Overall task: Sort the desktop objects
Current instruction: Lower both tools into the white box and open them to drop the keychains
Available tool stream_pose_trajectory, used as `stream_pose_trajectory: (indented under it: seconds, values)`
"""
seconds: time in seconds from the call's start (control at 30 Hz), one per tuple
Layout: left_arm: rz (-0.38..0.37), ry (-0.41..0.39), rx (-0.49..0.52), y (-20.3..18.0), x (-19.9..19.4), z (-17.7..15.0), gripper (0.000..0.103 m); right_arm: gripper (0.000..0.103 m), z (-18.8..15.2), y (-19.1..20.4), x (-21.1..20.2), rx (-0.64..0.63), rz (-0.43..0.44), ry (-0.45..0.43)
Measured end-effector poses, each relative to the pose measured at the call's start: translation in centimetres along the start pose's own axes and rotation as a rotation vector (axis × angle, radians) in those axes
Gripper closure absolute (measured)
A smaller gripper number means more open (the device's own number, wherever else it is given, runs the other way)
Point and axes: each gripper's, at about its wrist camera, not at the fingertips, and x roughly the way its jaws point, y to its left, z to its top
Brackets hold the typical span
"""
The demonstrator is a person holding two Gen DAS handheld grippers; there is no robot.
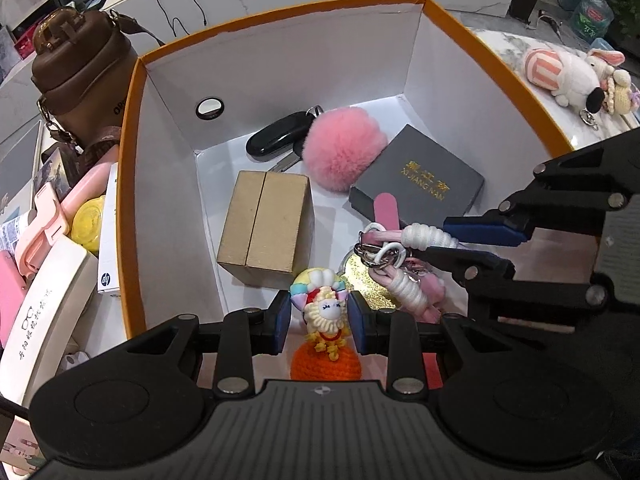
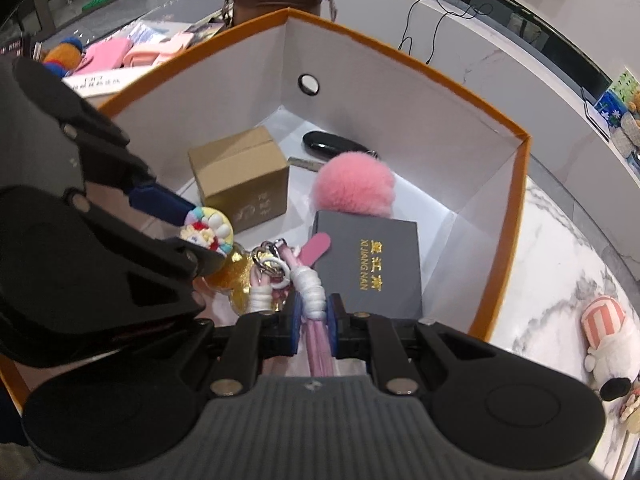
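Observation:
Both grippers hang inside a white box with an orange rim. My left gripper is shut on a crochet doll with a pastel cap and an orange skirt, held just above the box floor. My right gripper is shut on a pink and white cord keychain whose metal rings dangle ahead of the fingers. In the left wrist view the right gripper comes in from the right, close beside the doll. In the right wrist view the left gripper shows at the left with the doll.
On the box floor lie a cardboard carton, a black key fob, a pink pompom, a grey gift box and a gold glitter charm. Outside stand a brown bag, pink items and a plush toy.

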Motion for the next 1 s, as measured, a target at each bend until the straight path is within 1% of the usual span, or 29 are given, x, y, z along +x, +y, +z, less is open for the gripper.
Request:
stream_pose_trajectory:
  seconds: [0.13,0.23,0.27,0.3,0.33,0.37,0.43,0.5,0.53,0.57,0.6,0.7,0.8,1.0]
  values:
    - [0.011,0.018,0.01,-0.2,0.2,0.2,0.067,0.085,-0.2,0.1,0.0,-0.02,-0.007,0.009]
    - [0.02,0.013,0.01,-0.2,-0.2,0.3,0.067,0.081,-0.3,0.4,-0.2,-0.035,-0.016,0.003]
    - [0.024,0.007,0.007,-0.2,-0.5,0.3,0.066,0.077,-0.3,0.4,-0.4,-0.04,-0.017,-0.002]
    - [0.022,0.0,0.001,-0.1,-0.8,0.4,0.064,0.07,-0.3,0.4,-0.7,-0.045,-0.015,-0.008]
    - [0.011,-0.008,-0.005,-0.1,-1.1,0.5,0.056,0.066,-0.3,0.5,-0.9,-0.047,-0.005,-0.016]
    - [0.004,-0.018,-0.011,0.0,-1.4,0.6,0.054,0.063,-0.3,0.5,-1.2,-0.047,-0.003,-0.023]
    - [0.001,-0.04,-0.018,0.0,-2.2,0.8,0.05,0.062,-0.3,0.7,-1.6,-0.06,-0.025,-0.033]
    - [0.004,-0.059,-0.022,0.0,-2.8,0.9,0.044,0.062,-0.3,0.6,-2.1,-0.054,-0.025,-0.042]
    - [0.013,-0.073,-0.026,0.0,-3.2,1.0,0.036,0.062,-0.3,0.4,-2.2,-0.051,-0.025,-0.046]
    - [0.016,-0.085,-0.03,0.1,-3.5,1.0,0.029,0.06,-0.3,0.3,-2.4,-0.048,-0.025,-0.051]
    - [0.011,-0.095,-0.037,0.2,-3.8,1.1,0.028,0.058,-0.2,0.2,-2.7,-0.044,-0.024,-0.059]
    - [-0.001,-0.105,-0.05,0.4,-4.3,1.3,0.028,0.056,-0.1,-0.4,-3.7,-0.026,-0.025,-0.086]
    - [0.007,-0.121,-0.044,0.2,-4.9,1.5,0.028,0.055,-0.2,-1.0,-4.6,-0.008,-0.027,-0.107]
    - [-0.009,-0.155,-0.033,-0.8,-6.0,2.0,0.028,0.055,-0.8,-2.2,-6.1,0.026,-0.026,-0.137]
